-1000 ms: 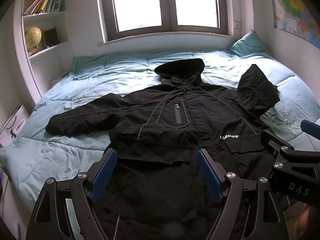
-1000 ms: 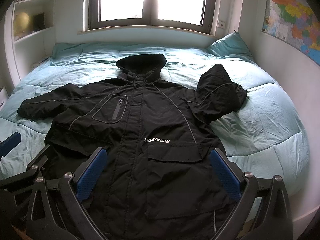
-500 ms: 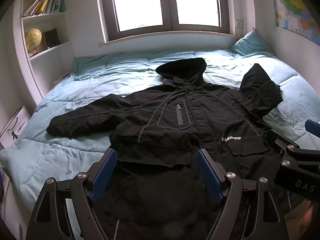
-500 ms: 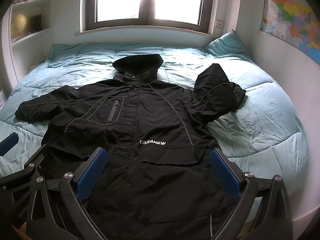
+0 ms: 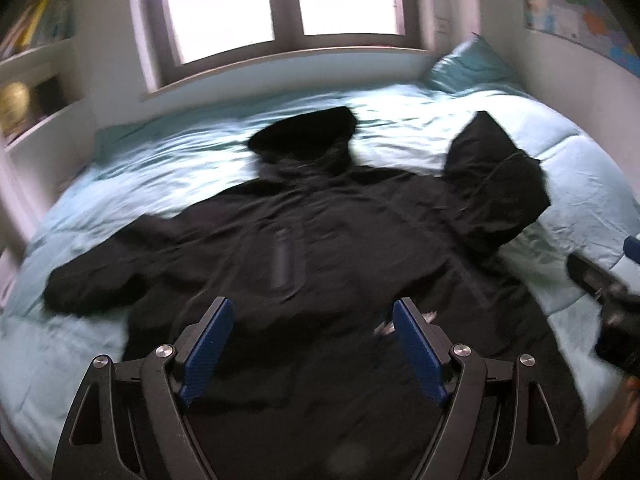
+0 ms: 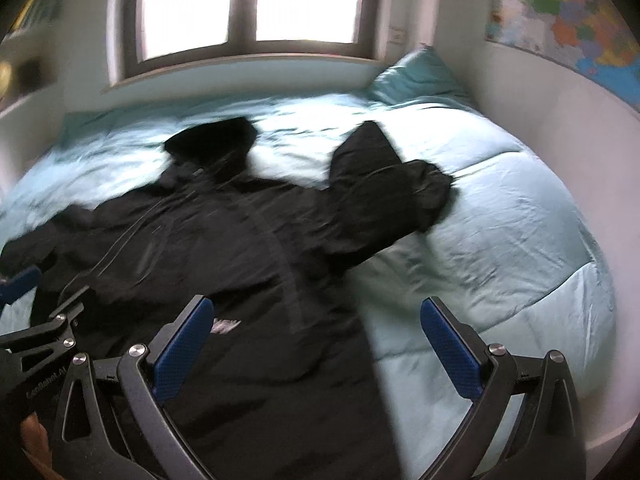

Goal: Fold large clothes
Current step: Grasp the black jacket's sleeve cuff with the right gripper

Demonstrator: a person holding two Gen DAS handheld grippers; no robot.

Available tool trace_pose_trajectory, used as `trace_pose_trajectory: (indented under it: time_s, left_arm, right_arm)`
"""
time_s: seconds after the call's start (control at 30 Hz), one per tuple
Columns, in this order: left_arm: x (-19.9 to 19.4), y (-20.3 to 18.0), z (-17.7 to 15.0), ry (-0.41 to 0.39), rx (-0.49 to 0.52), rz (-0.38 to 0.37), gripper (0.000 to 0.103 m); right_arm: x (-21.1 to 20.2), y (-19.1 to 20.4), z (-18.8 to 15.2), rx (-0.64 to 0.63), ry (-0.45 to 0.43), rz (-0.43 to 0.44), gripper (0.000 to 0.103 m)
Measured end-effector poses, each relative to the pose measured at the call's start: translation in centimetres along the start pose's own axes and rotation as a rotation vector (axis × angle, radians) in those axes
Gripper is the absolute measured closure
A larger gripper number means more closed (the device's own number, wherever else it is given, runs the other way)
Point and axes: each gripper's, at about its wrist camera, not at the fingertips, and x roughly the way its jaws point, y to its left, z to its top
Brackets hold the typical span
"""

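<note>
Left wrist view shows one black jacket (image 5: 320,248) lying flat on one bed (image 5: 580,168) with a light blue cover. The jacket lies face up, with its hood (image 5: 304,132) pointing to the window (image 5: 280,4). One sleeve (image 5: 100,276) lies stretched out to the left. The other sleeve (image 5: 496,184) is bent and bunched up on the right.

The left claw (image 5: 308,340) hangs over the lower part of the jacket. Its two blue pads (image 5: 206,346) are spread wide apart and nothing is between them. The right claw (image 5: 600,280) peeks in at the right edge of this view, blurry.

In the right wrist view, the right claw (image 6: 316,342) is also spread wide, with nothing pinched. One of its pads (image 6: 182,350) is over the jacket (image 6: 240,240), and the other is over the bare blue bed (image 6: 500,240) beside the jacket's right edge. The left claw (image 6: 36,304) shows at the left edge.

There is one blue pillow (image 6: 416,76) at the far corner of the bed. One colorful map (image 6: 568,28) hangs on the right wall. One yellow globe (image 5: 14,100) sits on a shelf at the left.

White letters (image 6: 226,325) on the jacket's chest are too blurry to read. There are small letters on the left claw's arm in the right wrist view, but I cannot read them well.
</note>
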Motion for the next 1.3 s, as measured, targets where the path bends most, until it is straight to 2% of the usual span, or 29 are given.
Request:
trace_pose_trajectory:
  time_s: [0.07,0.17,0.23,0.27,0.37,0.47,0.6,0.73,0.83,0.9,0.93,0.97,1.0,1.03,1.1,1.17,1.23,1.3]
  left_arm:
    - [1.9,-2.0,2.2,0.009,0.018,-0.051,0.02]
    - [5.6,-5.6,5.8,0.017,0.022,-0.124,0.02]
    - [8.0,-7.5,7.6,0.026,0.012,-0.179,0.02]
    - [9.4,-8.6,8.5,0.034,0.008,-0.202,0.02]
    - [12.9,-11.1,9.8,0.031,0.015,-0.242,0.02]
    - [16.6,-13.5,10.5,0.035,0.019,-0.26,0.02]
    - [20.5,-15.4,10.4,0.078,-0.014,-0.308,0.02]
    - [22.3,-17.0,10.0,0.085,0.01,-0.309,0.02]
    - [22.6,-17.7,9.8,0.077,0.036,-0.302,0.02]
    - [22.9,-17.8,9.7,0.085,0.043,-0.305,0.02]
    - [22.9,-17.9,9.7,0.088,0.044,-0.306,0.02]
    - [23.0,-18.0,9.7,0.09,0.044,-0.305,0.02]
    - [23.0,-18.1,9.7,0.089,0.049,-0.303,0.02]
    - [22.9,-18.2,9.7,0.087,0.054,-0.301,0.021]
    - [22.5,-18.5,9.9,0.079,0.069,-0.298,0.021]
    - [22.0,-18.9,10.2,0.066,0.079,-0.311,0.021]
    - [21.5,-19.5,10.5,0.059,0.077,-0.334,0.021]
    - [21.1,-20.5,11.0,0.065,0.07,-0.388,0.021]
  right_arm:
    - [1.7,-3.6,1.7,0.026,-0.023,0.033,0.0]
    - [4.9,-8.2,4.4,0.058,-0.031,0.033,0.0]
    - [7.9,-11.1,6.4,0.068,-0.007,0.046,0.005]
    - [9.6,-12.5,7.4,0.069,0.0,0.048,0.011]
    - [14.3,-15.9,9.7,0.059,0.012,0.049,0.012]
    - [18.9,-18.9,11.3,0.084,0.025,0.042,0.013]
    - [25.5,-22.8,12.5,0.203,0.09,0.099,0.016]
    - [30.6,-24.6,12.9,0.29,0.138,0.132,0.016]
    - [33.4,-24.9,13.3,0.315,0.166,0.118,0.017]
    - [35.3,-25.0,13.4,0.349,0.193,0.135,0.023]
    - [36.1,-24.9,13.3,0.364,0.214,0.142,0.031]
    - [37.2,-24.9,13.1,0.383,0.247,0.149,0.052]
    - [37.7,-24.9,13.1,0.386,0.262,0.155,0.084]
    - [37.7,-24.8,12.9,0.383,0.266,0.17,0.085]
    - [35.8,-24.7,12.9,0.367,0.221,0.178,0.088]
    - [32.3,-24.9,13.0,0.328,0.165,0.136,0.089]
    - [27.2,-25.9,13.1,0.292,0.077,0.04,0.089]
    - [22.6,-27.9,13.2,0.289,-0.015,-0.063,0.089]
